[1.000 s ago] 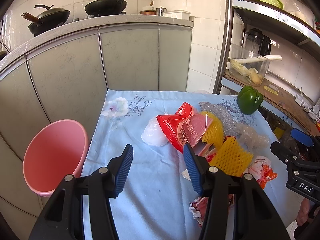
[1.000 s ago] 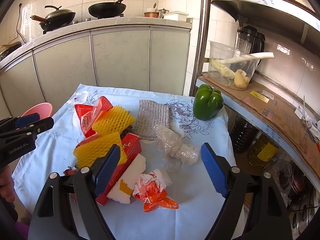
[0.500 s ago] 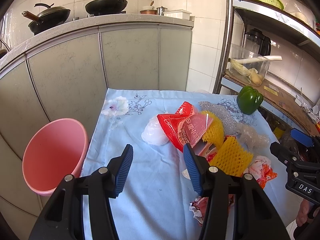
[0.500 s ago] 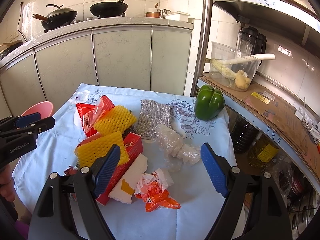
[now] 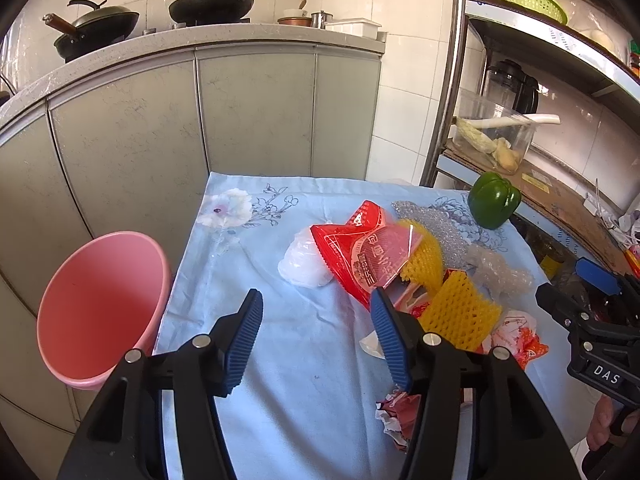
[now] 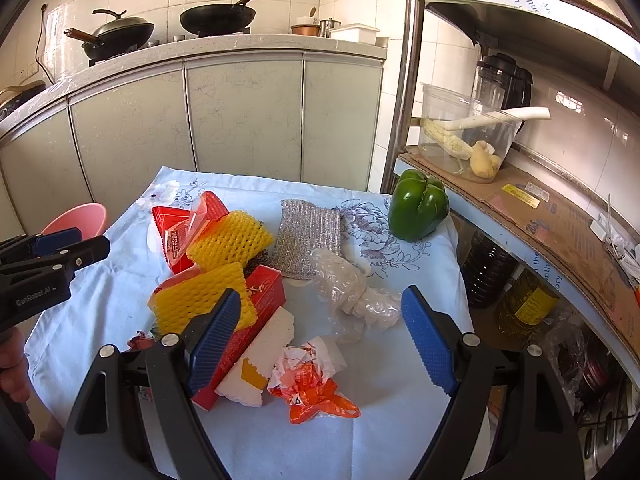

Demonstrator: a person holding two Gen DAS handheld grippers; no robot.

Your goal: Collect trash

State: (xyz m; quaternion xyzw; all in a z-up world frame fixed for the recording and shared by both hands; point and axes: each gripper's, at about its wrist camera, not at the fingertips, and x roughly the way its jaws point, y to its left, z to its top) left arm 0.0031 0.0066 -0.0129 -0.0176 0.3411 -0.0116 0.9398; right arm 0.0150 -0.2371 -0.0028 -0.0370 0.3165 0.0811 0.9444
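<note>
Trash lies heaped on the blue tablecloth [image 5: 280, 360]: a red wrapper [image 5: 360, 252], a white plastic wad [image 5: 300, 264], two yellow foam nets [image 6: 200, 296], a red box [image 6: 260, 300], crumpled clear plastic [image 6: 348, 292] and an orange-white wrapper [image 6: 312, 380]. A pink bin [image 5: 100, 304] stands off the table's left edge. My left gripper [image 5: 316, 296] hovers over bare cloth short of the heap, its jaws opening with nothing between them. My right gripper [image 6: 320, 294] is open above the clear plastic and touches nothing.
A green pepper [image 6: 418, 204] and a silver scouring pad [image 6: 308, 232] lie at the table's far right. A metal shelf [image 6: 520, 232] with a clear tub borders the right side. Grey cabinets [image 5: 240, 112] with pans on top stand behind.
The left gripper's jaws have spread slightly wider. Both hands and the trash are where they were.
</note>
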